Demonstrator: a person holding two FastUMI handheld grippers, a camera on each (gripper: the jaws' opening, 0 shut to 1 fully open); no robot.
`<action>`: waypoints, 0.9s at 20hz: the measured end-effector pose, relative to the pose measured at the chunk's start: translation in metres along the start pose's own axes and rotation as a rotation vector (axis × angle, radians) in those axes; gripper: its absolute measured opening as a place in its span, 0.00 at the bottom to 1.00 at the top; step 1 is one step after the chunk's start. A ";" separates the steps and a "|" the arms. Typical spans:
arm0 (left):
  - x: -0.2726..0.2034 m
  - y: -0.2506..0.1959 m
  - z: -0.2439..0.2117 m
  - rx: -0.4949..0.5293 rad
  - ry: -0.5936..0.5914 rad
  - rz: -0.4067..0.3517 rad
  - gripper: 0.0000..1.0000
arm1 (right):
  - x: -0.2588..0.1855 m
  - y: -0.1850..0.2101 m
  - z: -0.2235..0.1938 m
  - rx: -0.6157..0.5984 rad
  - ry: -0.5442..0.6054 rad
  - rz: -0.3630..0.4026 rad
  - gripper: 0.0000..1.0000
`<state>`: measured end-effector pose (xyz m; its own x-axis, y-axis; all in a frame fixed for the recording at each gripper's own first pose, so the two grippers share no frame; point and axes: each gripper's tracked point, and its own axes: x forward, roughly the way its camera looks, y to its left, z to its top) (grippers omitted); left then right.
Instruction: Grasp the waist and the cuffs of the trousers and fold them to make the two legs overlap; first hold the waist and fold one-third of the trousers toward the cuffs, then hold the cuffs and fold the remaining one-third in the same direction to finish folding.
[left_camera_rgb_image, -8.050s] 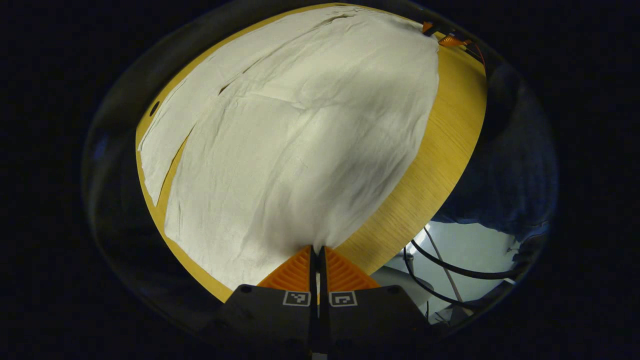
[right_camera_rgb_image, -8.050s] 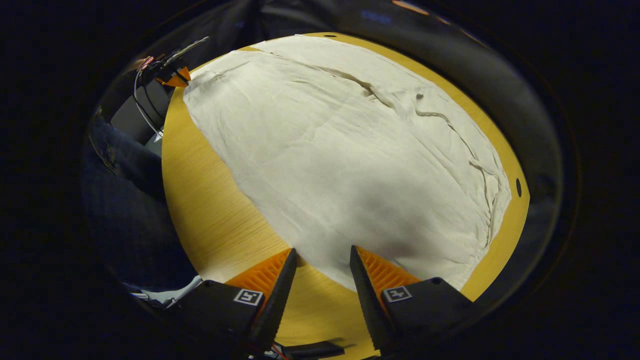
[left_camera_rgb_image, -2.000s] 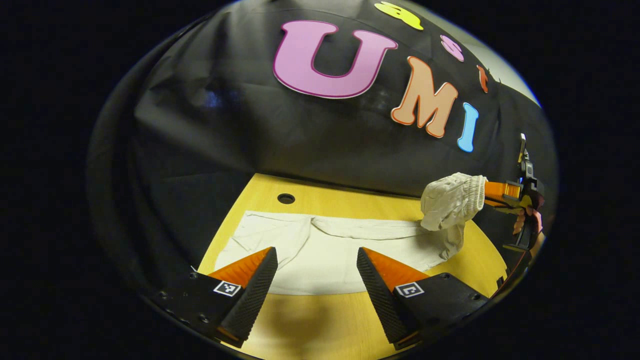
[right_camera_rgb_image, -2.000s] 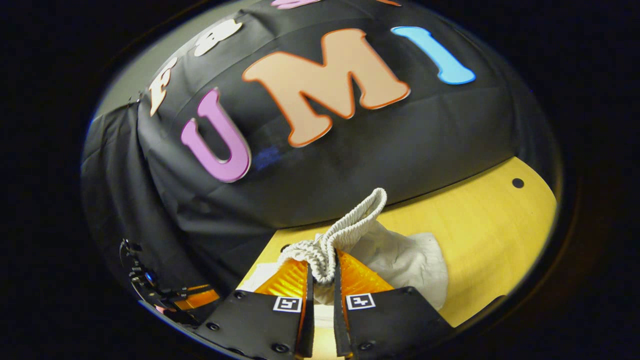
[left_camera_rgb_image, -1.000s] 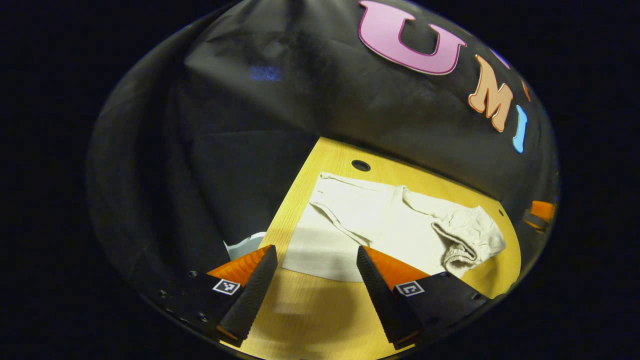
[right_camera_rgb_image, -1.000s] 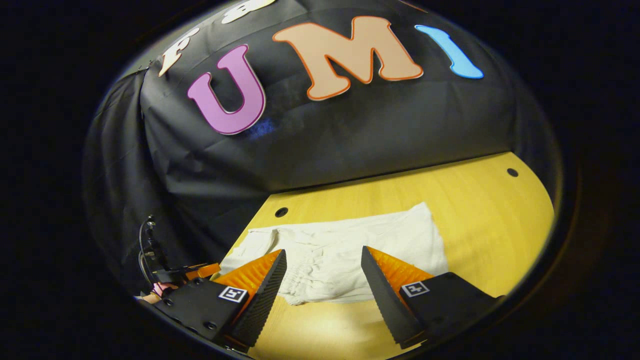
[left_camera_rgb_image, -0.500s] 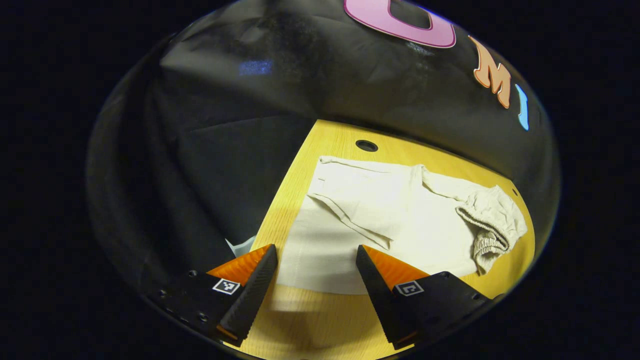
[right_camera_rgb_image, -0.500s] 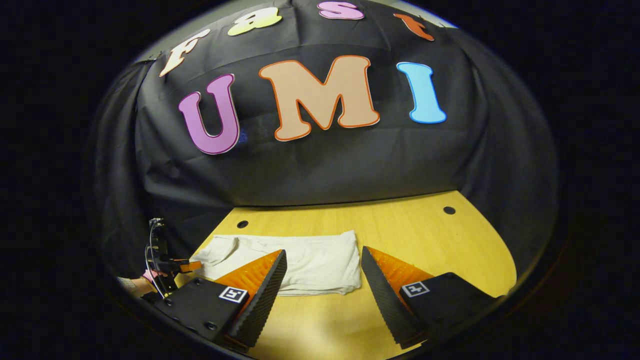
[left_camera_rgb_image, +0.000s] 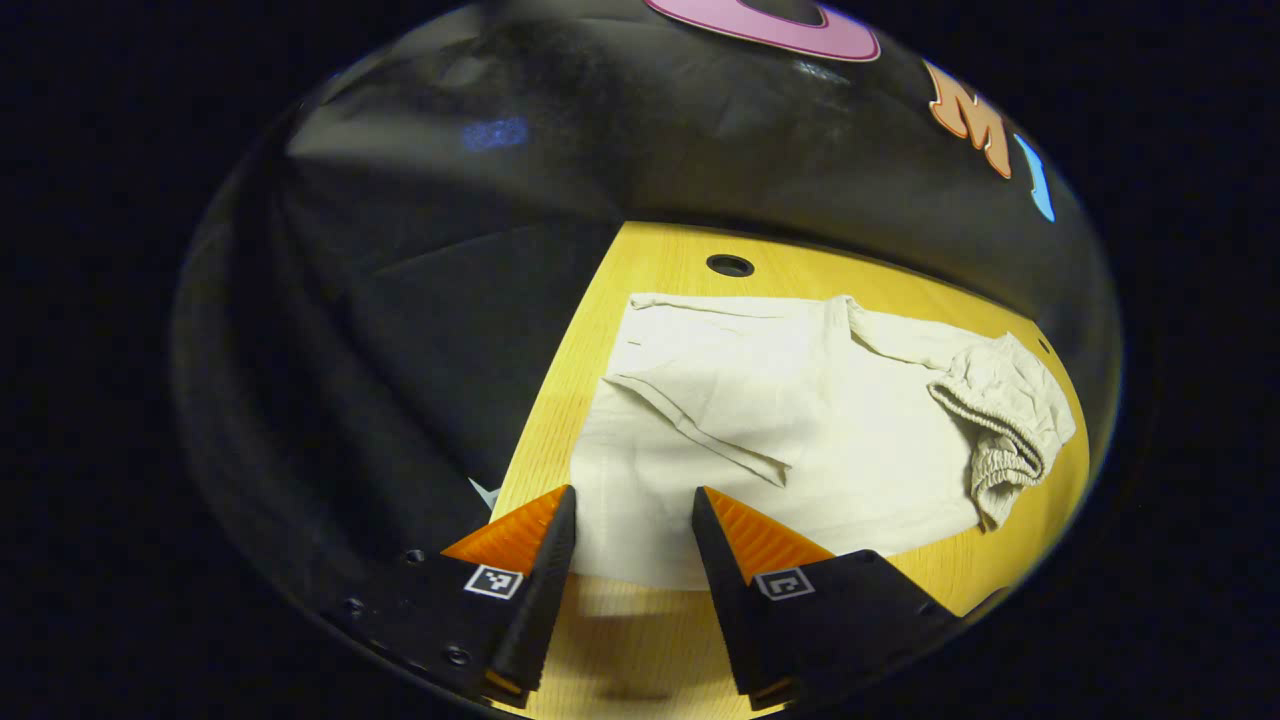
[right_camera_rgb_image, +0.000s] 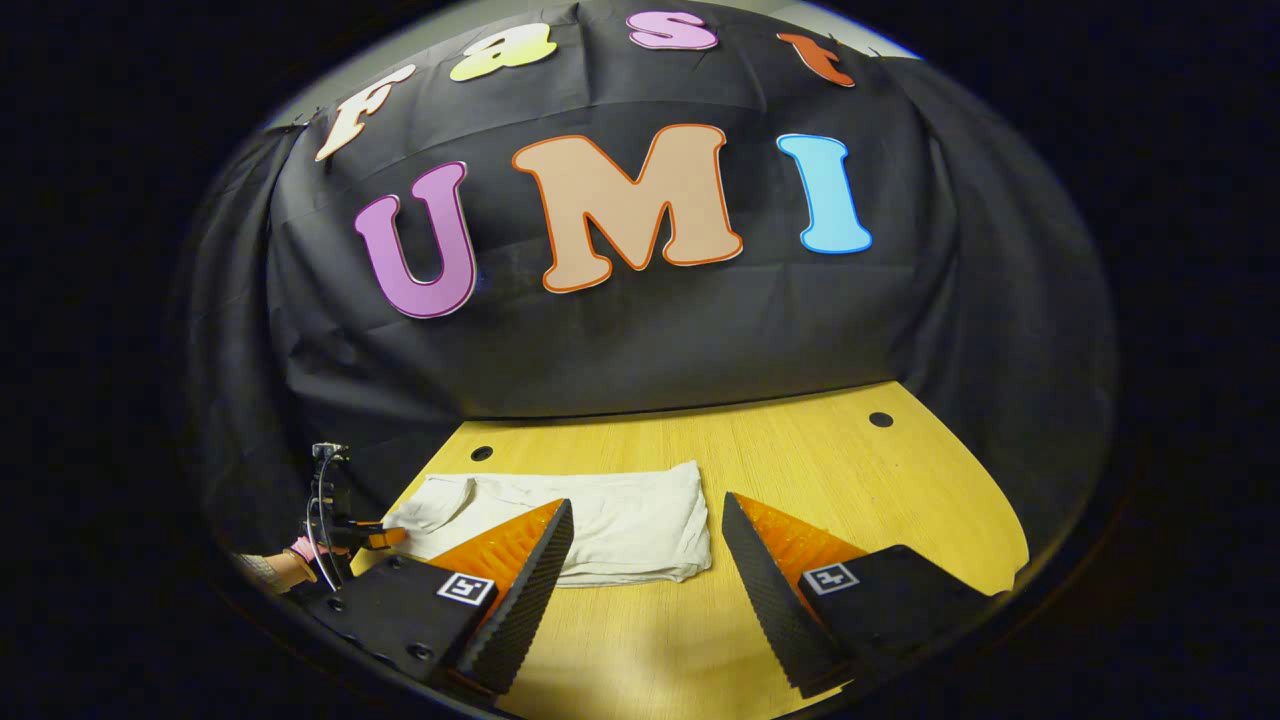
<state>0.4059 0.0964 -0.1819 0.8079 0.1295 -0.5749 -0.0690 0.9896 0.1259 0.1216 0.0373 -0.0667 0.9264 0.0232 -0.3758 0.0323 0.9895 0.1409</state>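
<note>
Yellow wooden tabletop (left_camera_rgb_image: 650, 260) carries the cream trousers (left_camera_rgb_image: 800, 420) in the left gripper view, elastic waist (left_camera_rgb_image: 1000, 420) flopped back over the legs, cuff end nearest. Left gripper (left_camera_rgb_image: 628, 510) hovers there, fingers parted narrowly, empty. A shallow pinch may catch one layer only and skew the fold. In the right gripper view, the right gripper (right_camera_rgb_image: 640, 520) spreads wide, empty, near the trousers' waist-side edge (right_camera_rgb_image: 620, 525).

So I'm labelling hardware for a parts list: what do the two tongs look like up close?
Both the left tongs and right tongs have wedge-shaped ridged fingers on black bodies, each body carrying a small square black-and-white marker. In the right gripper view, thin cables loop above the left tongs.
</note>
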 end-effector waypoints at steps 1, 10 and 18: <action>0.001 -0.006 -0.004 0.006 0.004 -0.009 0.59 | 0.001 0.000 -0.001 -0.003 0.004 0.002 0.96; 0.002 -0.022 0.002 -0.091 -0.028 0.043 0.00 | -0.002 -0.012 0.004 -0.006 -0.008 0.002 0.96; -0.050 -0.102 0.074 -0.051 -0.199 -0.159 0.00 | 0.001 -0.040 0.008 -0.025 -0.005 0.020 0.96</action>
<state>0.4158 -0.0159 -0.1059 0.9098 -0.0381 -0.4132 0.0429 0.9991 0.0023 0.1240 -0.0038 -0.0656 0.9286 0.0427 -0.3686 0.0040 0.9921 0.1251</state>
